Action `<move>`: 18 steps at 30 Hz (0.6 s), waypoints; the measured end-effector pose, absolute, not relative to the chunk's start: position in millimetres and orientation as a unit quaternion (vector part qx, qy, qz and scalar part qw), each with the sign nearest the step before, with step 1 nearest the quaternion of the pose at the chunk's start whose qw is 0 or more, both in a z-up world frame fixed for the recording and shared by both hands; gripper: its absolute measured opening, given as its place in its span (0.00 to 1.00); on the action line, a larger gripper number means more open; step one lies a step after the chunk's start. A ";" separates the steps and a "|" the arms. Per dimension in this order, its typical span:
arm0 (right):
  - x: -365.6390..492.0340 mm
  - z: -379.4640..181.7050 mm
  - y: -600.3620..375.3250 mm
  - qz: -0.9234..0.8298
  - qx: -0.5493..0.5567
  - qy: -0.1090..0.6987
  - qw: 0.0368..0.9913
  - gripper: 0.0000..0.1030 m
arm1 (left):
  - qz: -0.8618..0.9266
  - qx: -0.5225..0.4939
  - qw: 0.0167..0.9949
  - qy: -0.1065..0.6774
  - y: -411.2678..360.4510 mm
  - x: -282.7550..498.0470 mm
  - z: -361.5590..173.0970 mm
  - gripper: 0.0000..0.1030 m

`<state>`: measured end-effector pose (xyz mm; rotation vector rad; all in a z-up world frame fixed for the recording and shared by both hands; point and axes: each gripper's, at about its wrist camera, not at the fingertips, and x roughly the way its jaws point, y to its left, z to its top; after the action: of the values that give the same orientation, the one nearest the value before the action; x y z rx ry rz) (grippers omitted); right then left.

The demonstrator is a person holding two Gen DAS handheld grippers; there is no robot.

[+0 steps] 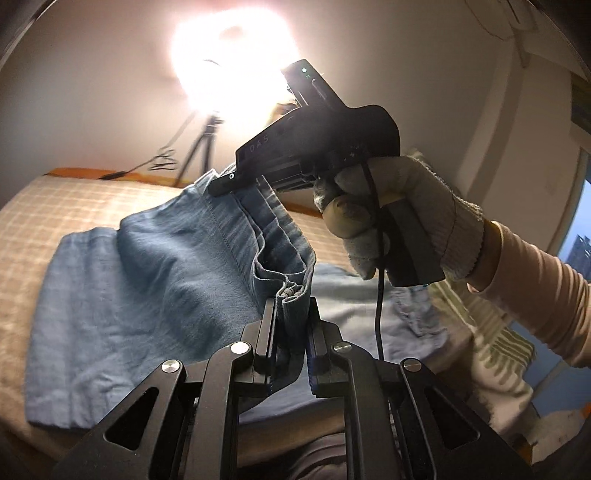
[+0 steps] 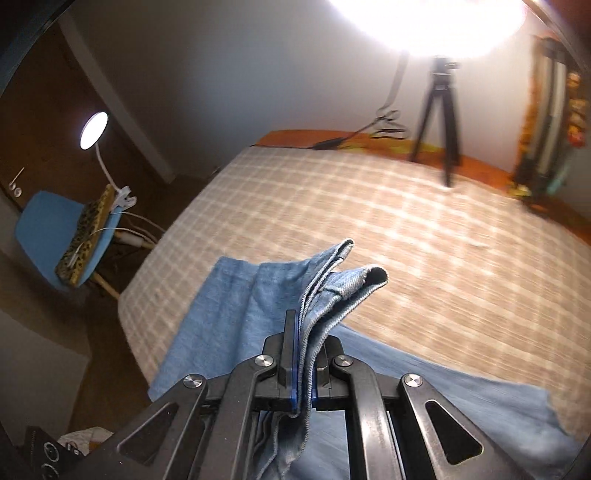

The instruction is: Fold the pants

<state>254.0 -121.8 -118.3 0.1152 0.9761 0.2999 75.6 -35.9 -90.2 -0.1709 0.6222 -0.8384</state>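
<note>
- The pants [image 1: 155, 258], blue denim, lie partly spread on the bed [image 1: 74, 199], which has a beige checked cover; one edge of them is lifted off it.
- The left tool [image 1: 291, 314] is clamped on a bunched fold of the pants' hem or band, the cloth pinched between its two black fingers.
- The right tool [image 2: 304, 343] is likewise closed on several stacked layers of the pants' edge, which stick up past its fingertips.
- In the left wrist view the right tool's body sits above the pants, held by a gloved hand [image 1: 399, 218] with a pale sleeve [image 1: 535, 295] behind it; a black cable [image 1: 378, 295] hangs down from it across the pants.
- Beyond the pants, at the far edge of the bed, stands a black tripod [image 2: 439, 122] under a very bright lamp [image 2: 424, 22] that washes out the wall.
- A cord and wire hangers [image 2: 384, 125] lie on the orange strip at the far edge of the bed.
- Off the bed's side, away from the pants, a blue chair [image 2: 55, 229] holds a leopard-print item [image 2: 88, 229] and a small clip lamp [image 2: 95, 129], lit.
- Striped green and white cloth [image 1: 491, 339] lies beside the pants under the sleeve.
</note>
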 end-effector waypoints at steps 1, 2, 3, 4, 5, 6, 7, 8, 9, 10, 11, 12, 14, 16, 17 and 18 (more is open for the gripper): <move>249.8 -115.9 -129.8 0.139 0.058 0.465 0.872 0.02 | -0.410 -0.080 0.859 0.298 -45.4 74.2 -88.5 0.11; 244.5 -112.8 -140.4 0.134 0.060 0.463 0.874 0.02 | -0.416 -0.079 0.855 0.299 -52.5 73.2 -87.2 0.11; 237.0 -110.3 -153.0 0.127 0.060 0.460 0.877 0.02 | -0.426 -0.075 0.849 0.302 -63.3 71.5 -86.2 0.11; 230.9 -108.2 -163.8 0.119 0.060 0.458 0.879 0.02 | -0.433 -0.072 0.846 0.304 -68.4 70.5 -86.0 0.11; 225.5 -106.7 -171.8 0.115 0.061 0.457 0.880 0.02 | -0.439 -0.067 0.842 0.306 -75.6 69.2 -85.3 0.11; 219.3 -105.0 -182.1 0.108 0.063 0.456 0.881 0.02 | -0.448 -0.062 0.836 0.309 -84.5 67.1 -84.9 0.11; 211.4 -103.2 -196.4 0.100 0.067 0.455 0.882 0.02 | -0.460 -0.054 0.828 0.315 -97.5 65.1 -84.5 0.11; 206.6 -102.1 -204.3 0.095 0.068 0.454 0.883 0.02 | -0.465 -0.049 0.825 0.318 -101.1 65.4 -82.2 0.11; 200.6 -100.5 -214.9 0.088 0.069 0.453 0.885 0.02 | -0.474 -0.039 0.819 0.321 -116.3 61.2 -83.5 0.11; 194.2 -99.1 -226.3 0.081 0.070 0.452 0.886 0.02 | -0.485 -0.025 0.812 0.323 -130.7 57.4 -82.0 0.11; 188.0 -97.5 -236.6 0.074 0.072 0.450 0.887 0.02 | -0.491 -0.018 0.809 0.324 -138.1 55.1 -81.1 0.11; 181.9 -96.3 -246.6 0.067 0.073 0.448 0.888 0.02 | -0.499 -0.009 0.804 0.325 -148.2 51.9 -79.8 0.11; 168.3 -93.6 -269.0 0.052 0.077 0.445 0.891 0.02 | -0.515 0.005 0.793 0.327 -169.8 46.1 -78.7 0.11; 154.8 -92.6 -291.2 0.038 0.083 0.442 0.892 0.02 | -0.531 0.016 0.781 0.328 -190.6 40.3 -77.1 0.11; 146.9 -92.0 -304.4 0.028 0.086 0.441 0.893 0.02 | -0.537 0.019 0.777 0.329 -197.4 37.5 -77.0 0.11; 140.8 -91.7 -313.3 0.022 0.090 0.440 0.893 0.02 | -0.544 0.023 0.771 0.330 -208.1 34.6 -76.0 0.11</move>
<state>140.8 -313.3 -91.7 0.1859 0.9137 0.0446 34.6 -208.1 -76.0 0.0488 0.7146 -1.1798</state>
